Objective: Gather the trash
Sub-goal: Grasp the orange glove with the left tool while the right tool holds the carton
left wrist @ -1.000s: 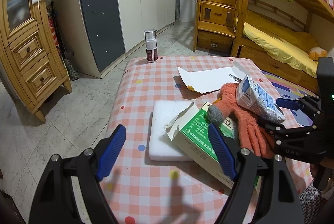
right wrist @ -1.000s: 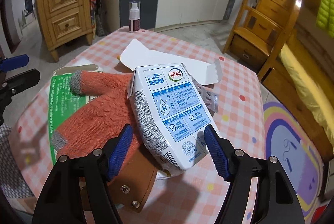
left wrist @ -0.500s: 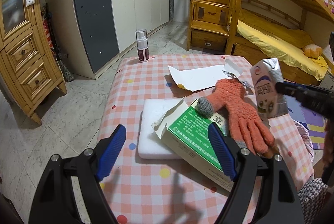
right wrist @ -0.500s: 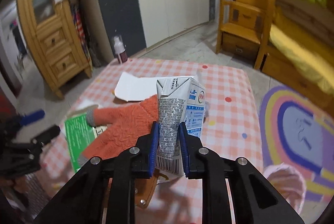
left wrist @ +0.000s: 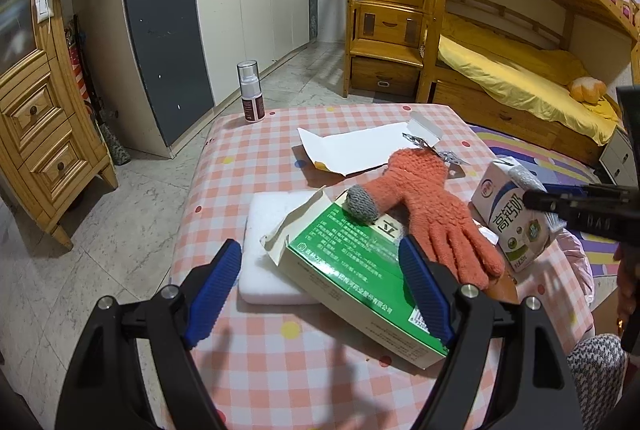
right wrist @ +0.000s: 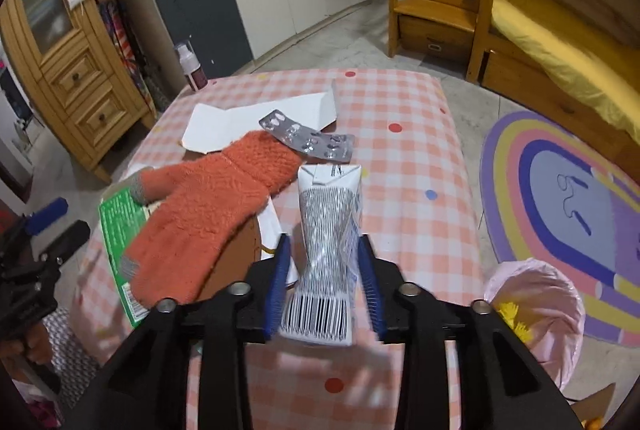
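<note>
My right gripper (right wrist: 326, 280) is shut on a white milk carton (right wrist: 326, 250) and holds it above the table's right edge; the carton also shows in the left wrist view (left wrist: 510, 218). A pink-lined trash bin (right wrist: 536, 314) stands on the floor to the right of it. My left gripper (left wrist: 320, 290) is open and empty, just in front of a green and white box (left wrist: 352, 278) that lies on a white foam block (left wrist: 272, 230). An orange glove (left wrist: 432, 205) lies across the box. A blister pack (right wrist: 308, 141) lies beside the glove's cuff.
The table has a pink checked cloth (left wrist: 280, 358). A flattened white card (left wrist: 360, 145) lies at the back. A spray bottle (left wrist: 250, 91) stands at the far left corner. A bunk bed (left wrist: 520, 69), a wooden cabinet (left wrist: 36, 133) and a rainbow rug (right wrist: 568, 213) surround the table.
My right gripper shut on the milk carton, lifted it off the glove and carried it right, toward the bin. My left gripper stayed open and rose slightly.
</note>
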A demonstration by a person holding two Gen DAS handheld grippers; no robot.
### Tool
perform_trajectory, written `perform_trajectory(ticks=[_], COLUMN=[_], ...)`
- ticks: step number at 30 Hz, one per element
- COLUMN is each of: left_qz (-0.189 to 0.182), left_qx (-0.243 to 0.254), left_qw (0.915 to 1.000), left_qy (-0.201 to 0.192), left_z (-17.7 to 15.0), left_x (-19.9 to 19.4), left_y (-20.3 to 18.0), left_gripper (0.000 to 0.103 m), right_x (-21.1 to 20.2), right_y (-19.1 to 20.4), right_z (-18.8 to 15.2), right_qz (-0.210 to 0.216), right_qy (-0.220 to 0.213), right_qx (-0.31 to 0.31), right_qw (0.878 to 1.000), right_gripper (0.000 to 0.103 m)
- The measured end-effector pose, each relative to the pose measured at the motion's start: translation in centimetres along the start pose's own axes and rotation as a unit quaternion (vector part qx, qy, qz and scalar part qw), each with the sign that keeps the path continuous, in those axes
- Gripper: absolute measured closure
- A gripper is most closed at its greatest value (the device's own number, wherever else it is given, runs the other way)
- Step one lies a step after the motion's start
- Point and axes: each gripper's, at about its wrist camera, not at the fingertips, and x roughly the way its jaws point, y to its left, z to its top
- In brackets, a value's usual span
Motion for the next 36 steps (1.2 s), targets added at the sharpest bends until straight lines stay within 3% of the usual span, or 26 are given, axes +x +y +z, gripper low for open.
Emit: perform_trajectory(ticks=[6, 9, 18, 23, 28, 30, 31, 32, 33, 34, 36], left_qz=[-0.001, -0.003, -0.027, -0.033, -0.016, -0.022, -0.028, -0.032, -0.034, -0.036, -0.04], left_qx=[0.006, 0.011, 0.05, 0.061, 0.077, 0.079, 0.081, 0.084, 0.09, 0.094, 0.095], left_qw=[1.0, 0.9999, 0.9984, 0.9972, 0.9942, 0.993, 0.9925, 0.9919, 0.9918, 0.9924, 0.9937], left_qy=[0.003, 0.006, 0.008, 0.026, 0.074, 0.085, 0.088, 0.089, 0.083, 0.071, 0.044], left_z=[-0.1, -0.2, 0.5, 1.5, 2.3, 2.6, 2.6, 2.7, 2.7, 2.8, 3.2], left_x=[0.1, 0.1, 0.7, 3.0, 6.7, 7.7, 7.9, 8.0, 7.8, 7.3, 6.1], left_y=[-0.3, -1.0, -5.0, -7.0, -8.0, -8.2, -8.2, -8.3, -8.4, -8.5, -8.3], left_gripper=[0.024, 0.024, 0.026, 0.041, 0.054, 0.066, 0.085, 0.097, 0.097, 0.098, 0.098], right_x=[-0.6, -1.0, -5.1, -6.6, -7.0, -6.9, -6.8, -6.8, -6.8, -6.9, -7.0], right_y=[0.5, 0.4, -0.7, -1.1, -1.4, -1.6, -1.6, -1.6, -1.5, -1.6, -1.7], right_z=[-1.6, -2.3, -2.7, -3.2, -3.5, -3.6, -3.6, -3.7, -3.9, -3.9, -3.9], right_qz=[-0.029, -0.048, -0.036, -0.038, -0.032, -0.027, -0.025, -0.023, -0.022, -0.019, -0.016], right_qy=[-0.017, -0.034, -0.091, -0.108, -0.114, -0.112, -0.111, -0.11, -0.11, -0.11, -0.112], right_qx=[0.002, 0.002, 0.016, 0.021, 0.028, 0.03, 0.031, 0.031, 0.03, 0.031, 0.035], right_qw=[0.999, 0.998, 0.995, 0.993, 0.993, 0.993, 0.993, 0.993, 0.993, 0.993, 0.993], right_gripper=[0.048, 0.065, 0.066, 0.066, 0.066, 0.066, 0.066, 0.066, 0.08, 0.103, 0.103])
